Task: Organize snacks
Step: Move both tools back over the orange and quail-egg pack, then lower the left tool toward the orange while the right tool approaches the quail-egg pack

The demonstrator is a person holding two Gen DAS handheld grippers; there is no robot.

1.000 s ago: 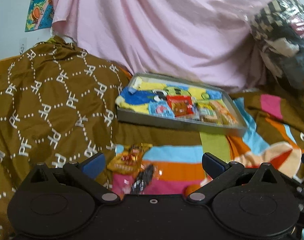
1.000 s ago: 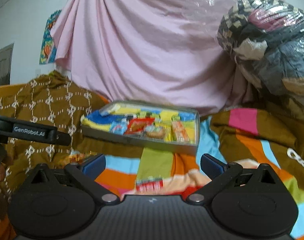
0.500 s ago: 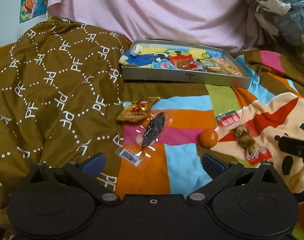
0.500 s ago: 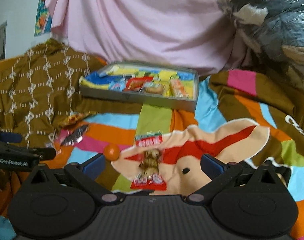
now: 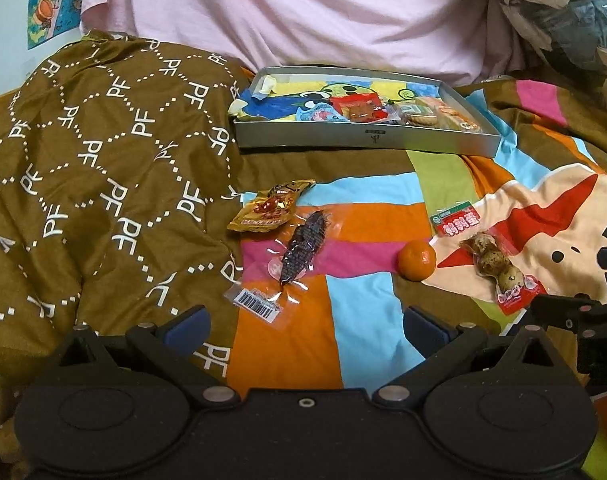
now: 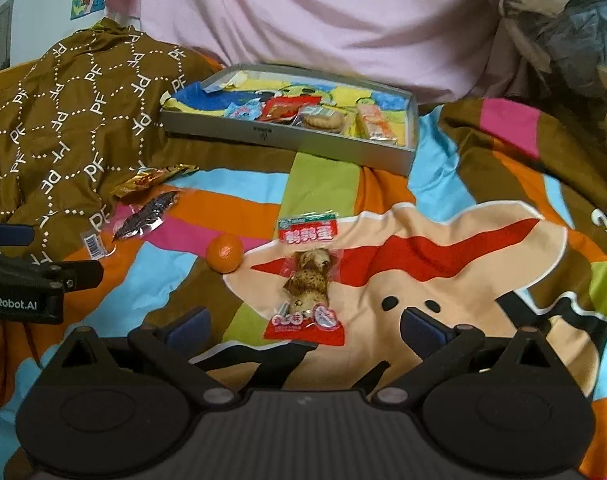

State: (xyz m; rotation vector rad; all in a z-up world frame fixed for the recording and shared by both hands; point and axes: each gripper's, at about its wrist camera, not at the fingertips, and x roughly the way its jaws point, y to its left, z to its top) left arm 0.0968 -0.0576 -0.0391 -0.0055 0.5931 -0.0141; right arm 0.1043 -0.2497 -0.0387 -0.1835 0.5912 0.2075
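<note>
A grey tray [image 5: 367, 138] [image 6: 287, 136] with several snack packets stands at the back of the bed. Loose on the striped cover lie a gold packet [image 5: 269, 210] [image 6: 151, 178], a dark vacuum-packed snack [image 5: 301, 246] [image 6: 145, 214], a small orange [image 5: 416, 260] [image 6: 224, 253] and a red quail-egg packet [image 5: 491, 258] [image 6: 309, 280]. My left gripper [image 5: 305, 326] is open and empty, just short of the dark snack. My right gripper [image 6: 305, 326] is open and empty, its jaws either side of the quail-egg packet's near end.
A brown patterned blanket [image 5: 95, 168] is heaped on the left. Pink cloth [image 5: 303, 12] hangs behind the tray. A plastic-wrapped bundle [image 6: 563, 20] sits at the back right. The other gripper's body shows at the edge of each view [image 5: 583, 316] [image 6: 27, 280].
Both grippers have tilted down and drawn back from the tray, so the loose snacks on the cover have come into view. Both stay open.
</note>
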